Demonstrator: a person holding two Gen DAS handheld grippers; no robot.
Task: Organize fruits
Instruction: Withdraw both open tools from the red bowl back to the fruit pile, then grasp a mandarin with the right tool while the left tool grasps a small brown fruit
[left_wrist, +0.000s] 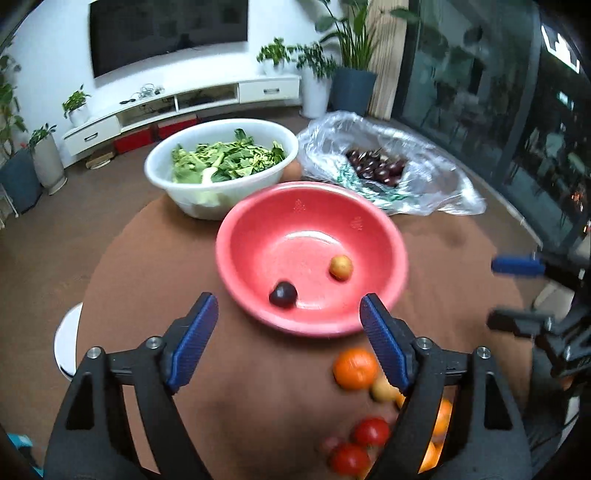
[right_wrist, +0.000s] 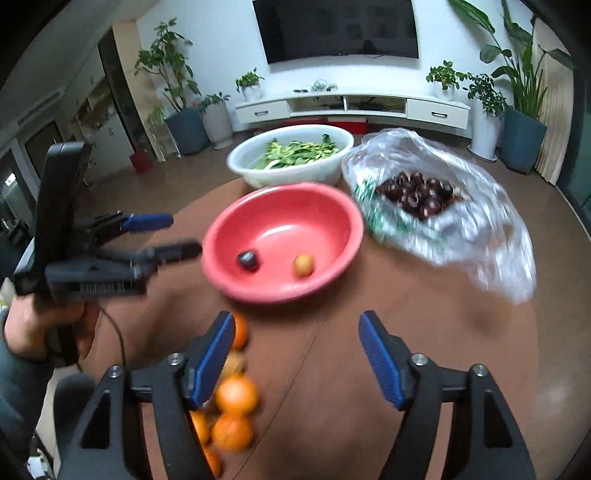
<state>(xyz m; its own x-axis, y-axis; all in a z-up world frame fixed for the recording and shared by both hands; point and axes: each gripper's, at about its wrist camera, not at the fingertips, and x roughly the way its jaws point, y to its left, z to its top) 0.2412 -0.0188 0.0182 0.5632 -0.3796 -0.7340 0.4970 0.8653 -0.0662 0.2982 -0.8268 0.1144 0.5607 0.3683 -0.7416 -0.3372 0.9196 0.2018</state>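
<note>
A pink bowl (left_wrist: 258, 221) (right_wrist: 295, 199) sits mid-table and holds a dark plum (left_wrist: 283, 294) (right_wrist: 248, 260) and a small yellow fruit (left_wrist: 341, 267) (right_wrist: 303, 265). A clear plastic bag (left_wrist: 436, 155) (right_wrist: 480, 229) of dark plums (right_wrist: 417, 195) lies to the bowl's right. Oranges (left_wrist: 354, 368) (right_wrist: 236, 397) and red tomatoes (left_wrist: 371, 432) lie loose on the table near me. My left gripper (left_wrist: 288, 321) is open and empty, just before the bowl's near rim. My right gripper (right_wrist: 297, 339) is open and empty, above bare table right of the oranges.
A white basin (left_wrist: 162, 173) (right_wrist: 243, 166) of green leaves stands behind the pink bowl. The round brown table (left_wrist: 147, 258) drops off at left and right edges. A TV stand and potted plants line the far wall.
</note>
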